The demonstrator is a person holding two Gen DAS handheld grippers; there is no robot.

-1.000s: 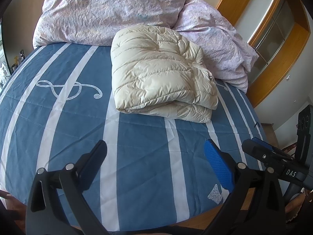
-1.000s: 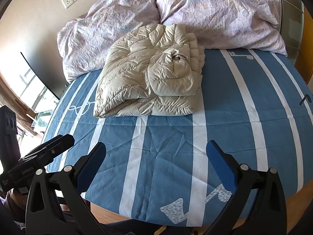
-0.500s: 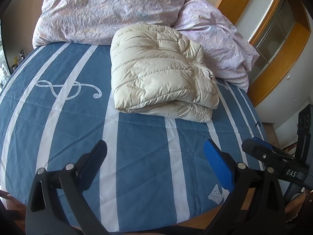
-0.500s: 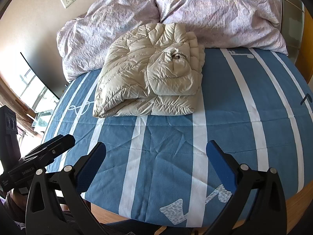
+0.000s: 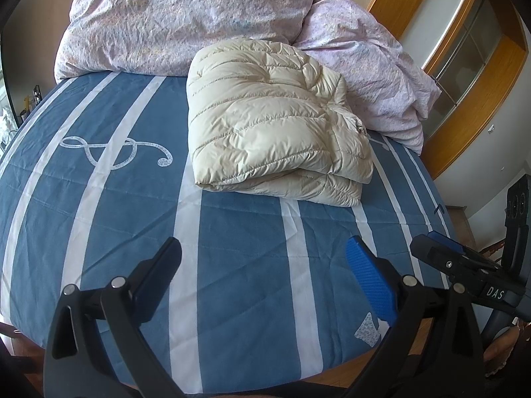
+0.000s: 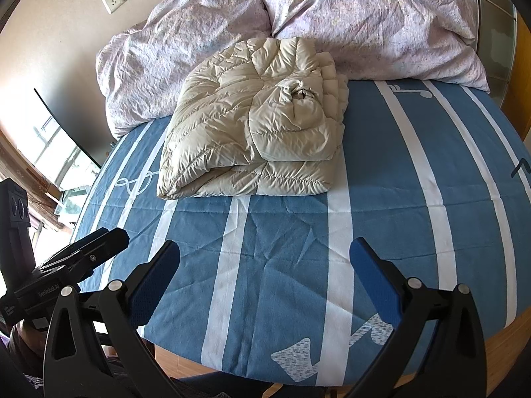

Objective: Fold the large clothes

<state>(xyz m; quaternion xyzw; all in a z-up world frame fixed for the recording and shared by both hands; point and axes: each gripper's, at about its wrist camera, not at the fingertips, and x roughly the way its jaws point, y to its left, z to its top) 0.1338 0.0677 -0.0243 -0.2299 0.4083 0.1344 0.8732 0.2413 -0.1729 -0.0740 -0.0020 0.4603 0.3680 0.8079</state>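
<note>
The left gripper (image 5: pixel 264 267) has its two fingers (image 5: pixel 370 278) spread wide, nothing between them, blue pads facing inward. The right gripper (image 6: pixel 265 270) is likewise spread wide and holds nothing; its fingers (image 6: pixel 373 282) point forward and slightly down. Each gripper shows at the edge of the other's view: the right one beyond the left gripper's right finger, the left one beyond the right gripper's left finger, roughly level, side by side.
</note>
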